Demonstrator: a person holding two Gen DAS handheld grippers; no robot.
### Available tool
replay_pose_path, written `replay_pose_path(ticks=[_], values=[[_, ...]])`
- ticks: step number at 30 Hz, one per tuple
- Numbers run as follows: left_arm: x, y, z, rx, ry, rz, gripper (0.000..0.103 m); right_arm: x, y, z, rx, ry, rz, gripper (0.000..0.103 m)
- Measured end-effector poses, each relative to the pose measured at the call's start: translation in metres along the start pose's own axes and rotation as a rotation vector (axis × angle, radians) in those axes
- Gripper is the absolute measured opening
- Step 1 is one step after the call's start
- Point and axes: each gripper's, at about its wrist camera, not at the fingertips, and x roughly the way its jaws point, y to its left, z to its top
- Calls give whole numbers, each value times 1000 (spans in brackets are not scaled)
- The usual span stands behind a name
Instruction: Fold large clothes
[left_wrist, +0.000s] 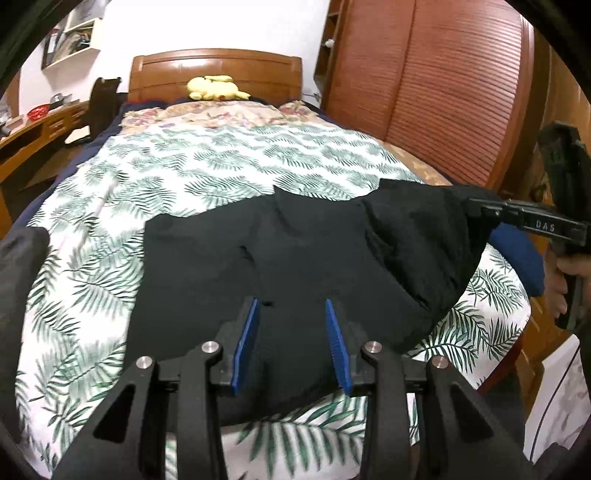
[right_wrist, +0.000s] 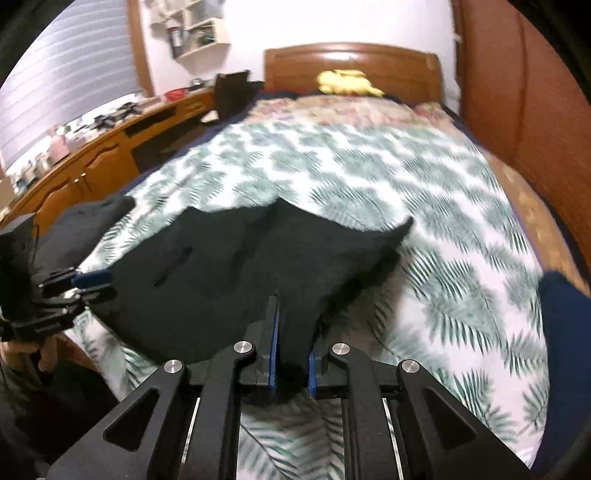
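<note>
A large black garment (left_wrist: 288, 251) lies on the leaf-print bedspread (left_wrist: 177, 170). My left gripper (left_wrist: 291, 314) is open just above the garment's near edge, its blue pads apart with black cloth behind them. My right gripper (left_wrist: 476, 210) comes in from the right, shut on the garment's right part and lifting it off the bed. In the right wrist view the right gripper (right_wrist: 291, 332) pinches a fold of the black garment (right_wrist: 229, 266), which hangs stretched towards the bed. The left gripper (right_wrist: 92, 284) shows at the left edge by the garment's near left side.
A wooden headboard (left_wrist: 218, 70) with a yellow plush toy (left_wrist: 214, 88) stands at the far end. A wooden wardrobe (left_wrist: 443, 81) runs along the right. A wooden desk (right_wrist: 92, 147) with clutter runs along the left. A dark blue cloth (right_wrist: 565, 332) lies at the bed's right edge.
</note>
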Motion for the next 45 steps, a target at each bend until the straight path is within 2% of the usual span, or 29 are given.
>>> replay_pose_path(ticks=[6,14,18,19,21,23,31,34,38,45], values=[[-28,28,-6,-39,-43,33,35,18,72,32,-136,-25,25,8],[-50,60,-17,-86,-74,81,35,52,156,41,-216,-30,191,8],[-51,64,-17,-92,-81,95,35,77,180,32,-263,44,181,16],[-50,64,-16,-92,-81,96,35,82,180,28,-264,61,173,19],[-49,62,-16,-90,-81,95,35,86,176,23,-236,92,179,44],[-47,60,-15,-84,-80,93,35,82,171,19,-208,92,207,50],[-44,47,-7,-61,-108,73,35,39,142,14,-177,23,167,52],[-43,39,-3,-52,-123,60,35,24,126,10,-169,-17,119,52],[-38,26,3,-30,-133,33,35,14,99,3,-114,-41,64,52],[-28,-1,13,11,-138,-7,35,14,58,-8,-25,-35,37,52]])
